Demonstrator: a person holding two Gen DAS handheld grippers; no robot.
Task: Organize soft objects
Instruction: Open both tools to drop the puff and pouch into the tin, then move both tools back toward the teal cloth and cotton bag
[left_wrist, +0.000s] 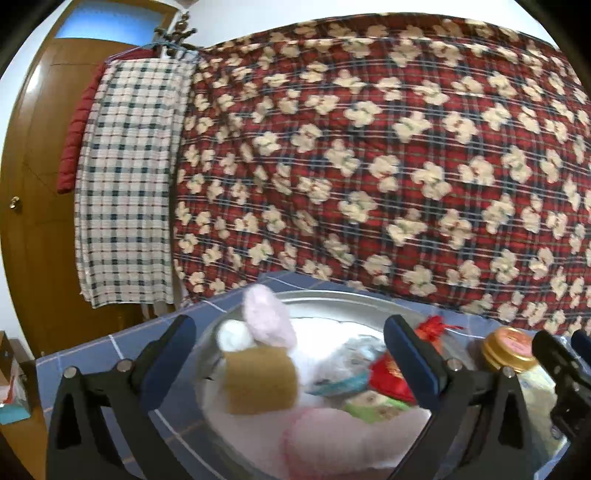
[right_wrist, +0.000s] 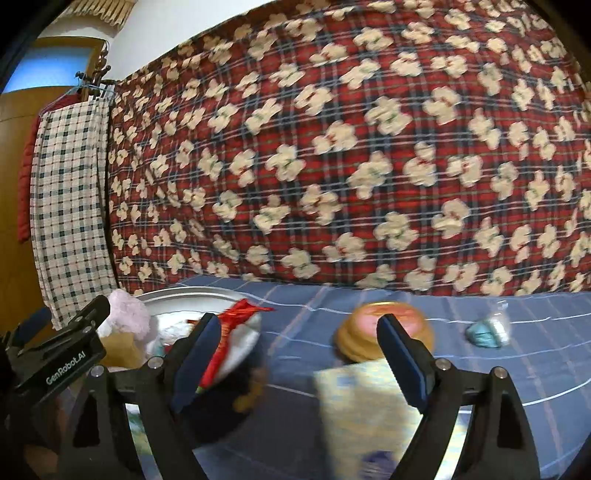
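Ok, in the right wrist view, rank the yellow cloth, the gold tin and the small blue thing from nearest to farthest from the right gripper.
1. Yellow cloth: lying between the open fingers of the right gripper, low in the picture.
2. Gold tin: just beyond the cloth, behind the right-hand fingertip.
3. Small blue thing: farthest, off to the right on the blue tablecloth.

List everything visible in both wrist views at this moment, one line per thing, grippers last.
Metal basin: one, silver, on the blue cloth, left side.
Plush toy: one, pink and white, in the basin.
Brown sponge block: one, tan, on the plush.
Red pouch: one, red, in the basin.
Tasselled ornament: one, red, at the basin's right rim.
Round tin: one, gold with pink lid, on the cloth.
Blue lump: one, teal, far right.
Quilt: one, red plaid with cream bears, behind.
Checked cloth: one, hanging by the door.
Left gripper: fingers apart.
Right gripper: fingers apart, empty.
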